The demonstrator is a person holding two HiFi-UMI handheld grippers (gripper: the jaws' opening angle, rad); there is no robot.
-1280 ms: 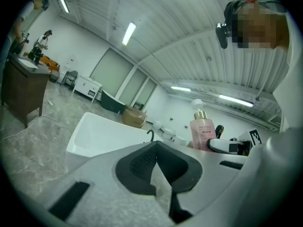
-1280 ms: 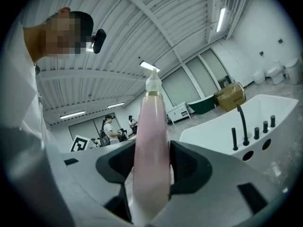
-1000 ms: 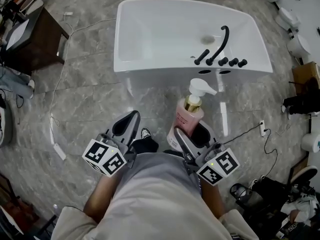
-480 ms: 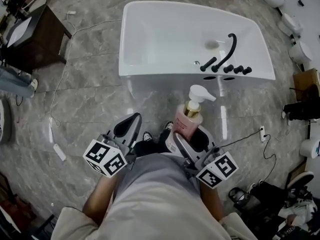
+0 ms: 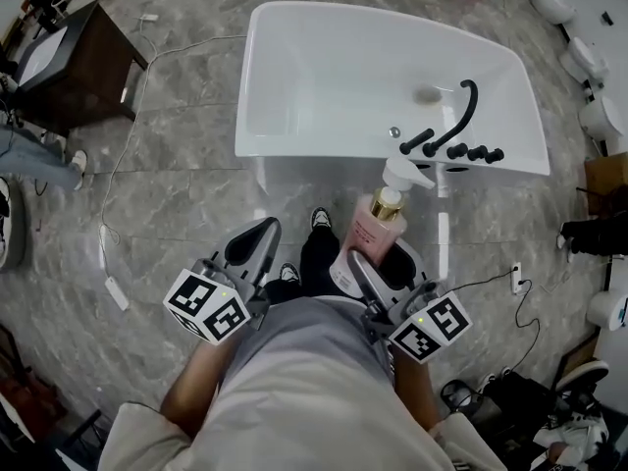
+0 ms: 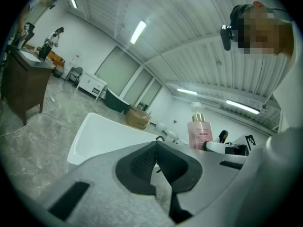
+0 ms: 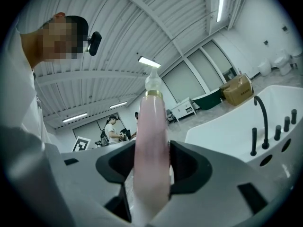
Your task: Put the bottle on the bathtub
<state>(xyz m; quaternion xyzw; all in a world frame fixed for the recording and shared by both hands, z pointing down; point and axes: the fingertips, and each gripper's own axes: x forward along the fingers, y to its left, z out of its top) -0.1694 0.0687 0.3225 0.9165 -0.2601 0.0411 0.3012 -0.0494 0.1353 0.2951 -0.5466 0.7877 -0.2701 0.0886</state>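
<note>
1. Pink liquid is being shown inside the bottle, which is being topped by a gold collar and a white pump head.
2. The bottle is being clamped upright between the jaws of the right gripper. In the right gripper view, both dark pads are being pressed against the bottle's sides.
3. The bottle is being held above the grey marble floor, just in front of the near wall of the white bathtub, and is not being rested on it. In the head view its pump head is being overlapped with the near rim, beside the row of black knobs.
4. The left gripper is being held low on the person's left, apart from the bottle. Its jaws are being pressed together tip to tip, and nothing is being gripped between them.
5. A curved black faucet is being shown on the bathtub's deck at its right end.
6. A dark cabinet is being shown at the far left, with a white cable being trailed over the floor beside it.
</note>
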